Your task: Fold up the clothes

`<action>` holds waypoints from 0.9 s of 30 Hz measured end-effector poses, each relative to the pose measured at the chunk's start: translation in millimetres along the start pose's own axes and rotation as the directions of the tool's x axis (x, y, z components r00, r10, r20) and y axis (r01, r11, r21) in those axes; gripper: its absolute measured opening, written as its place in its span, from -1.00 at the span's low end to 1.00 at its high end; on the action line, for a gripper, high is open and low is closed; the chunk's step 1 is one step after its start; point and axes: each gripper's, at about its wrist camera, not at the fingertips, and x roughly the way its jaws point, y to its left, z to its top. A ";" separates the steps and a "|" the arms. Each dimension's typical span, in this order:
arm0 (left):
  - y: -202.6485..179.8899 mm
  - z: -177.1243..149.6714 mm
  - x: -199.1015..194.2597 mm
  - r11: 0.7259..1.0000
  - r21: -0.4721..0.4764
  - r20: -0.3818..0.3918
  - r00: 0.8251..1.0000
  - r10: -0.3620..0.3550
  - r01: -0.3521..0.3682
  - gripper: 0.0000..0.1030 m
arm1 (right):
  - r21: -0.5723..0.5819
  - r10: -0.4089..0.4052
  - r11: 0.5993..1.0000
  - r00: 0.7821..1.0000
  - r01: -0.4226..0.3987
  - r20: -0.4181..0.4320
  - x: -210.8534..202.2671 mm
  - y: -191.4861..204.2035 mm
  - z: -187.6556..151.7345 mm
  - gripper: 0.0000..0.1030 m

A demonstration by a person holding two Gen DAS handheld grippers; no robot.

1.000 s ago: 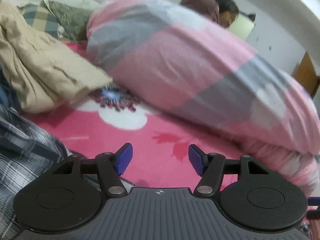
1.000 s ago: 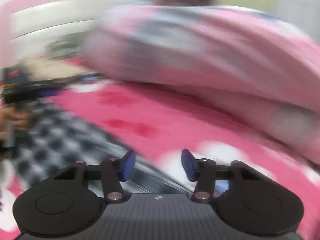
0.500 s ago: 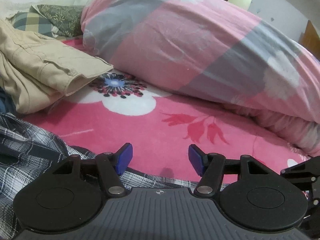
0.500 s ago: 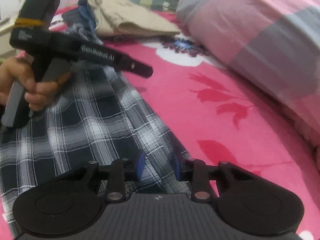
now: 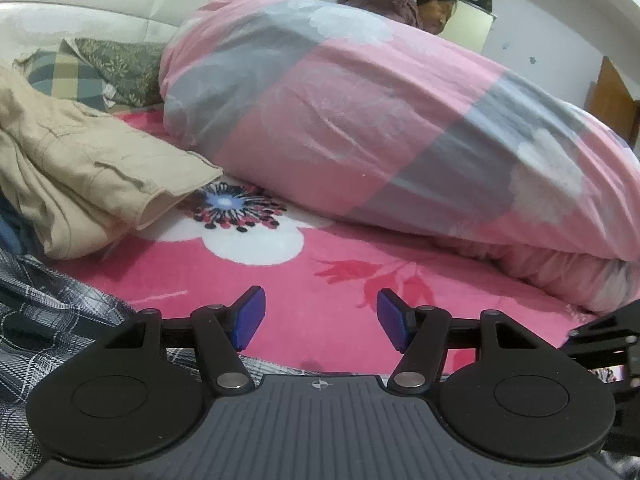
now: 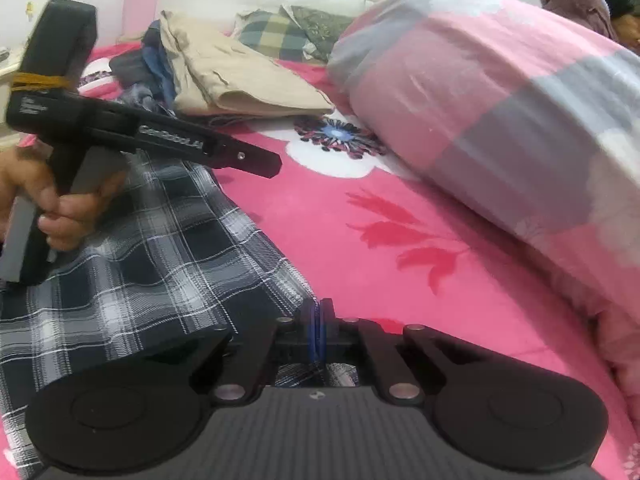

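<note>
A dark blue and white plaid garment (image 6: 152, 264) lies spread on the pink floral bedspread (image 6: 360, 216). My right gripper (image 6: 317, 332) is shut at the garment's near right corner, with plaid cloth showing just under the closed pads. My left gripper (image 5: 318, 318) is open and empty, low over the bedspread at the garment's edge (image 5: 48, 320). In the right wrist view the left gripper (image 6: 256, 160) shows held in a hand above the garment's far part.
A big rolled pink and grey quilt (image 5: 380, 128) fills the right side of the bed. A beige garment (image 5: 80, 176) is piled at the left, with checked and patterned pillows (image 5: 88, 76) behind it. A person (image 5: 432, 4) sits beyond the quilt.
My right gripper swung over to the plaid garment's corner and closed from open to shut. My left gripper stayed open and tilted slightly up.
</note>
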 end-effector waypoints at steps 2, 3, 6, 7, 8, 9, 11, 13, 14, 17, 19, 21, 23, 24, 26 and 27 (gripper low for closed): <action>-4.0 -0.9 -1.7 0.999 0.023 0.007 1.000 -0.022 0.022 0.20 | -0.013 -0.010 1.000 1.000 0.010 -0.021 13.0 1.3 -4.2 -0.98; -6.5 -1.5 -3.2 0.999 0.037 0.010 0.999 -0.039 0.038 0.20 | -0.017 -0.015 1.000 0.999 0.014 -0.033 20.7 2.1 -7.7 -0.98; -25.1 -7.2 -9.8 0.958 0.151 -0.044 0.970 -0.238 0.242 0.20 | -0.001 -0.022 1.000 0.999 0.022 -0.038 41.4 1.7 -20.1 -0.97; -33.6 -12.0 -12.5 0.932 0.186 -0.072 0.951 -0.302 0.310 0.20 | 0.049 -0.008 0.999 1.000 0.009 -0.022 41.8 -4.6 -22.6 -0.95; -41.8 -16.9 -14.4 0.907 0.218 -0.099 0.932 -0.348 0.362 0.20 | 0.111 0.009 0.994 1.000 -0.009 -0.001 40.2 -12.7 -24.3 -0.88; -48.9 -21.8 -13.6 0.896 0.247 -0.123 0.929 -0.349 0.369 0.20 | 0.198 0.036 0.980 0.999 -0.039 0.017 37.5 -25.4 -27.0 -0.76; -57.7 -30.1 -6.6 0.892 0.273 -0.176 0.930 -0.323 0.361 0.18 | 0.403 0.086 0.909 0.995 -0.101 0.056 28.7 -62.0 -40.1 -0.22; -57.7 -32.2 -1.1 0.892 0.261 -0.205 0.924 -0.324 0.371 0.17 | 0.566 0.027 0.820 0.994 -0.085 0.109 4.8 -99.3 -62.6 -0.22; -56.6 -31.7 -1.1 0.890 0.253 -0.207 0.920 -0.334 0.380 0.17 | 0.640 -0.013 0.765 0.991 -0.075 0.131 -8.3 -117.9 -74.4 -0.22; -55.3 -32.7 0.1 0.879 0.223 -0.227 0.899 -0.373 0.421 0.17 | 0.746 -0.184 0.666 0.972 0.015 0.145 -73.4 -146.9 -107.8 -0.20; -58.0 -35.4 3.9 0.879 0.213 -0.254 0.892 -0.373 0.428 0.17 | 0.728 -0.268 0.681 0.953 0.082 0.144 -116.9 -142.7 -120.9 -0.20; -63.2 -42.7 8.0 0.886 0.237 -0.286 0.901 -0.327 0.397 0.17 | 0.670 -0.314 0.727 0.941 0.151 0.128 -149.5 -125.2 -130.0 -0.20; -69.3 -48.9 13.5 0.892 0.272 -0.316 0.909 -0.271 0.360 0.17 | 0.552 -0.339 0.795 0.939 0.253 0.058 -157.5 -97.8 -135.8 -0.20; -71.1 -50.5 14.1 0.892 0.286 -0.318 0.913 -0.256 0.350 0.17 | 0.488 -0.341 0.824 0.940 0.288 0.021 -153.7 -83.2 -137.5 -0.21; -72.8 -52.5 14.4 0.890 0.306 -0.317 0.917 -0.240 0.339 0.17 | 0.422 -0.321 0.856 0.947 0.298 -0.019 -144.2 -68.4 -145.0 -0.22; -73.0 -53.3 14.5 0.889 0.312 -0.317 0.918 -0.237 0.336 0.17 | 0.405 -0.302 0.868 0.953 0.287 -0.027 -139.8 -61.8 -148.3 -0.22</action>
